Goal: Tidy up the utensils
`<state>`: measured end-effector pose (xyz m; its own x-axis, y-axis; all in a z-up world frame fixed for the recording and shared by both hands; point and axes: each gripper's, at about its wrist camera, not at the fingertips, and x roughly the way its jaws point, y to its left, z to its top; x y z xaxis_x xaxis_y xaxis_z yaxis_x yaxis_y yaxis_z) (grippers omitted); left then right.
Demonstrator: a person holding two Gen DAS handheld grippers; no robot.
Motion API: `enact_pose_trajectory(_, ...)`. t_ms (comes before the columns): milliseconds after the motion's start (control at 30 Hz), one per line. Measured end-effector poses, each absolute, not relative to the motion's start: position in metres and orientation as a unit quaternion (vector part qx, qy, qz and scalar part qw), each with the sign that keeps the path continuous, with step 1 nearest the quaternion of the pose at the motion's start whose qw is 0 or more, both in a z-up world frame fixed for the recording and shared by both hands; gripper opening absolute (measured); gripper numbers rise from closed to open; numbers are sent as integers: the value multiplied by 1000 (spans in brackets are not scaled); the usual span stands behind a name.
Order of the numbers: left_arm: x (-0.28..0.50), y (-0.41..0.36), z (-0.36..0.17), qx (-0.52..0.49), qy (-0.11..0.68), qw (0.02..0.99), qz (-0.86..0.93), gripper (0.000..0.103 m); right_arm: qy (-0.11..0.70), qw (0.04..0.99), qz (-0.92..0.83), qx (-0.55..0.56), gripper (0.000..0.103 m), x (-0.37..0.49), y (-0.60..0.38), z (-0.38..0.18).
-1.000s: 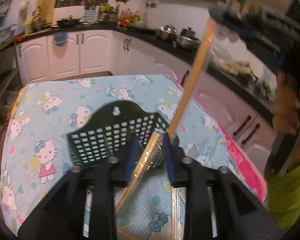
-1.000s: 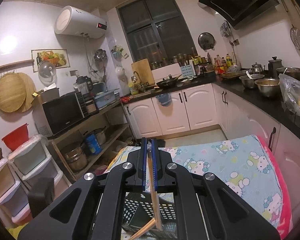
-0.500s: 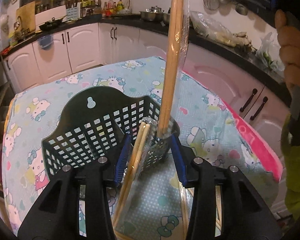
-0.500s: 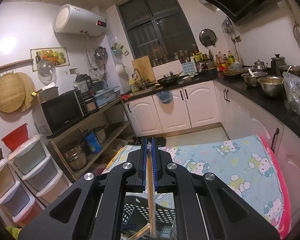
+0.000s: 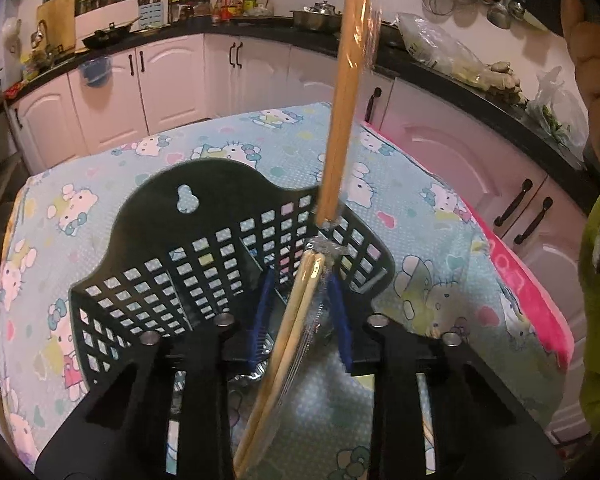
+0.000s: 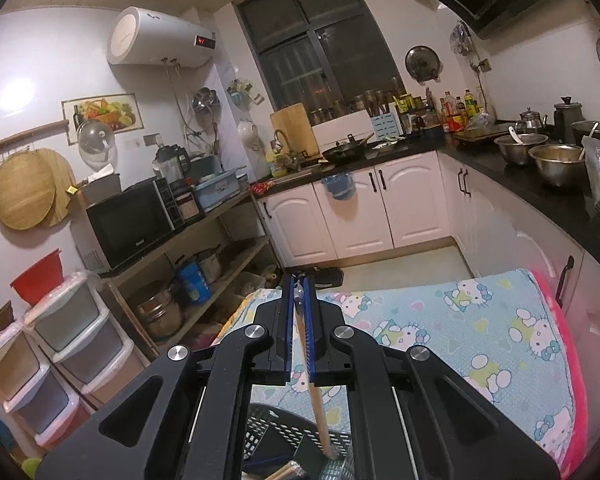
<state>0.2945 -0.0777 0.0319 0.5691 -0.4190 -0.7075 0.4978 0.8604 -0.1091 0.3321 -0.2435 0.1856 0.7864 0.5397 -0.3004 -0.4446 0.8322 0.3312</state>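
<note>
A wrapped chopstick pair (image 5: 300,312) is clamped in the left gripper (image 5: 300,300), jaws just closing, long axis aimed upper centre at the black basket (image 5: 188,264) (just beyond); the right gripper (image 6: 299,312) is clamped on another pair (image 6: 318,400), upright over it.

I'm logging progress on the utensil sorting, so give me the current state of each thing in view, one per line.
Right claw: shut on the upright plastic-wrapped wooden chopsticks.
Upright chopsticks: lower end at the black plastic lattice basket.
Left claw: jaws just closing around slanted wrapped wooden chopsticks; contact unclear.
Basket: standing on the blue cartoon-cat tablecloth.
</note>
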Motion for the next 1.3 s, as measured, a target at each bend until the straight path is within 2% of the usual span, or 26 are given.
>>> enact_pose_trajectory(33,295,-76,33,46,385,884,-261,8,196,937,263,122,5,333,-243,185)
enact_pose_trajectory(233,294,-63,55,12,360,895,-264,1,216,933,263,120,5,339,-237,164)
enact_pose_trajectory(767,283,26,149,-96,223,952,-185,2,283,916,260,115,5,331,-227,110)
enact_pose_trajectory(1233,281,63,153,-176,184,960,-117,1,296,919,239,99,8,307,-230,101)
enact_pose_trajectory(1267,281,64,157,-180,180,960,-117,1,297,920,237,98,9,307,-231,102)
enact_pose_trajectory(1300,280,64,158,-180,176,961,-117,1,298,920,234,99,17,306,-231,102)
